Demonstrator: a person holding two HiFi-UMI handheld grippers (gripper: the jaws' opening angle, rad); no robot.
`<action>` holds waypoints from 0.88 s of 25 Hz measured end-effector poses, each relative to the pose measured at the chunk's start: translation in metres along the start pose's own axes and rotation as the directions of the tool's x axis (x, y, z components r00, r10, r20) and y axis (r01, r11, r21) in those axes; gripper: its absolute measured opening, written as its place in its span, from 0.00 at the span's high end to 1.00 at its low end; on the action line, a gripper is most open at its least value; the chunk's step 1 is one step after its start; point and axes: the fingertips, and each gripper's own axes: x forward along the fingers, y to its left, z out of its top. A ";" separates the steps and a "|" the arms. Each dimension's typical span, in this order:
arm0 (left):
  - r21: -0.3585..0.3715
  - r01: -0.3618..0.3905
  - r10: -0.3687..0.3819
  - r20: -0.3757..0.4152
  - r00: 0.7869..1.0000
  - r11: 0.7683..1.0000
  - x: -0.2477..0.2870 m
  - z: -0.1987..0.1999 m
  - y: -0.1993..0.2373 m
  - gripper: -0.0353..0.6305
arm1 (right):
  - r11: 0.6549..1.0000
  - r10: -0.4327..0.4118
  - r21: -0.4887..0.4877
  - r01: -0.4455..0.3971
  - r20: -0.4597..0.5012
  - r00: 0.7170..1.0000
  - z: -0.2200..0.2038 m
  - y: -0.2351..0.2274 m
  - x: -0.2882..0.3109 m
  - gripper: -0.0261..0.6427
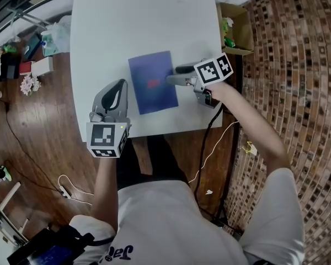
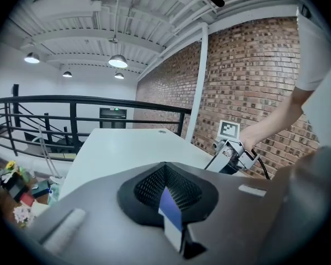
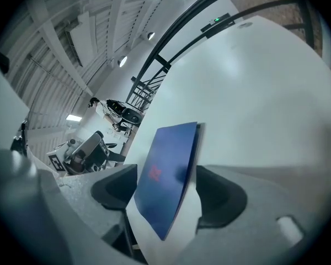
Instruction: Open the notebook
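A closed blue notebook (image 1: 153, 83) with a small red mark on its cover lies flat on the white table (image 1: 138, 21). My right gripper (image 1: 171, 75) reaches in from the right and is open. Its two fingers stand at the notebook's right edge, and in the right gripper view the notebook (image 3: 168, 170) lies between the two black pads of that gripper (image 3: 165, 193). My left gripper (image 1: 120, 85) rests near the table's front left, a little left of the notebook, shut on nothing. In its own view the left gripper's (image 2: 168, 195) pads meet.
An open cardboard box (image 1: 236, 29) stands off the table's back right corner. Bags, boxes and flowers (image 1: 30, 59) lie on the wooden floor at the left. Cables (image 1: 215, 142) trail near the front edge. A black railing (image 2: 71, 112) runs past the far end.
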 end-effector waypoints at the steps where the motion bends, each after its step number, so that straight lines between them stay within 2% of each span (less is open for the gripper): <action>1: -0.002 0.001 -0.001 0.000 1.000 1.000 0.000 0.000 0.001 0.92 | 1.000 0.008 0.004 -0.008 0.005 1.000 0.001 0.002 0.000 0.48; 7: -0.006 0.001 -0.001 0.002 1.000 1.000 -0.002 -0.001 0.007 0.92 | 0.999 0.039 0.033 -0.039 0.001 0.999 0.001 0.007 0.009 0.48; 15: -0.015 -0.003 0.003 0.001 1.000 1.000 -0.007 -0.002 0.013 0.92 | 0.986 0.096 0.137 -0.100 0.035 0.995 0.001 0.016 0.009 0.49; 18: -0.015 -0.005 0.005 0.012 1.000 1.000 -0.011 0.003 0.018 0.92 | 0.981 0.128 0.142 -0.133 0.044 0.991 0.005 0.025 0.007 0.50; 22: -0.019 -0.012 0.012 0.031 0.999 1.000 -0.019 0.012 0.026 0.92 | 0.980 0.126 0.151 -0.133 0.053 0.991 0.014 0.043 -0.001 0.51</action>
